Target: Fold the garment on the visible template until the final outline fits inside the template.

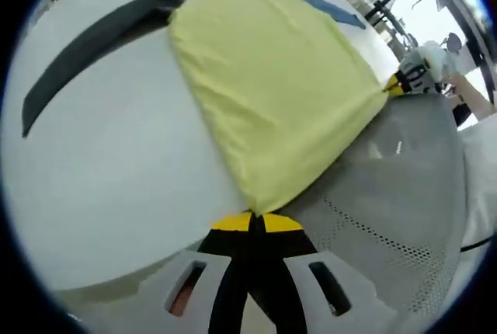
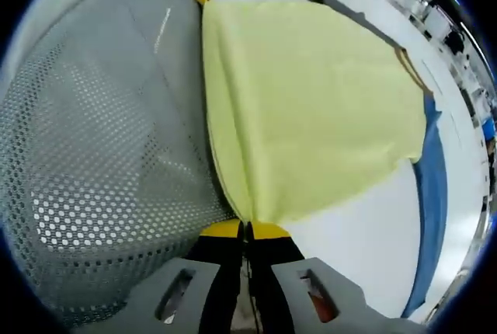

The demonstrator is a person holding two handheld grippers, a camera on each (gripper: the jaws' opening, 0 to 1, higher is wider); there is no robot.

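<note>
A white tabletop (image 1: 109, 194) carries a yellow shirt (image 1: 272, 85) with one dark grey sleeve (image 1: 85, 50) and one blue sleeve (image 2: 431, 194), spread flat beside a grey perforated mesh panel (image 2: 85, 163).

In the left gripper view, the left gripper (image 1: 255, 221) sits nearest the lens, its yellow-tipped jaws pressed together on a bottom corner of the shirt. From there the hem runs along the panel's edge to the right gripper (image 1: 404, 81), which meets the opposite hem corner beside a person's hand (image 1: 435, 58).

In the right gripper view, the right gripper (image 2: 245, 229) is likewise pinched closed on its hem corner (the fabric bunches into folds just above the tips). Beyond it the body stretches toward the collar (image 2: 411, 70), with the grey sleeve reaching away at the far end.
</note>
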